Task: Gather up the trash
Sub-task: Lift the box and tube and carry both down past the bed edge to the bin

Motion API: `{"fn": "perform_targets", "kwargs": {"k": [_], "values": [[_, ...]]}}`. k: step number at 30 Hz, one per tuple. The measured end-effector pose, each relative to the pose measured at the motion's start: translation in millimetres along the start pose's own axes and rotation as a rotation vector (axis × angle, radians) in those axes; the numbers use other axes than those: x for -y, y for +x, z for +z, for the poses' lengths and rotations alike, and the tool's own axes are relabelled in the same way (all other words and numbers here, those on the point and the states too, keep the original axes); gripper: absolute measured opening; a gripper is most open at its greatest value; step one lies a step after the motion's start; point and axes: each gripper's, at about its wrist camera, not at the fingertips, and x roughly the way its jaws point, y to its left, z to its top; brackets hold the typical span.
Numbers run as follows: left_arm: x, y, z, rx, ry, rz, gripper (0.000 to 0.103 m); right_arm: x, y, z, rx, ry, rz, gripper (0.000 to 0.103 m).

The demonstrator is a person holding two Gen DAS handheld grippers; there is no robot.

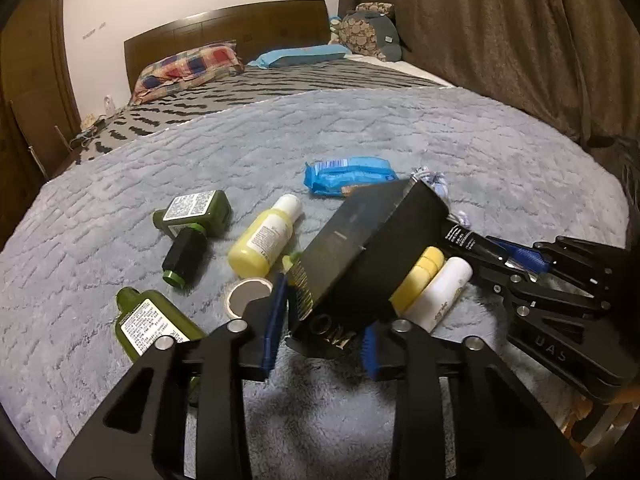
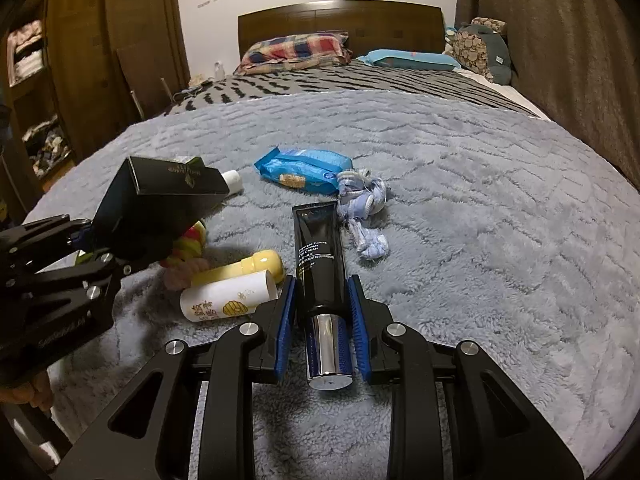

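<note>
My left gripper (image 1: 324,332) is shut on the lower end of a black carton (image 1: 368,248), which tilts up off the grey blanket (image 1: 400,128). The right wrist view shows that carton (image 2: 160,204) raised at the left, in the left gripper (image 2: 92,248). My right gripper (image 2: 323,320) is shut on a black cream tube with a silver cap (image 2: 320,256), its blue pads (image 2: 285,320) pressing both sides. The tube lies lengthwise along the fingers. In the left wrist view the right gripper (image 1: 508,264) sits at the right with the tube (image 1: 464,236) in it.
On the blanket lie two green bottles (image 1: 196,210) (image 1: 148,324), a yellow bottle (image 1: 264,236), a tape roll (image 1: 248,294), a blue wipes pack (image 2: 304,168), crumpled blue-white scraps (image 2: 364,200), and a white bottle (image 2: 228,294) beside a yellow one (image 2: 248,266). Pillows and a headboard are behind.
</note>
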Motion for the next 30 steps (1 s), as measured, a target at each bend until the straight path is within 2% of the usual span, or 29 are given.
{"fn": "perform_targets", "kwargs": {"k": [5, 10, 18, 30], "values": [[-7, -9, -2, 0.016, -0.033, -0.052, 0.022, -1, -14, 1, 0.028, 0.017, 0.004, 0.026], [-7, -28, -6, 0.043, -0.035, -0.059, 0.02, -1, -34, 0, 0.06, 0.027, 0.008, 0.026], [-1, -85, -25, 0.095, -0.036, -0.058, 0.019, -9, -71, -13, 0.081, 0.036, 0.023, 0.026], [10, -176, -78, 0.137, -0.047, -0.038, 0.019, -52, -160, -52, 0.144, -0.033, 0.071, 0.026]]}}
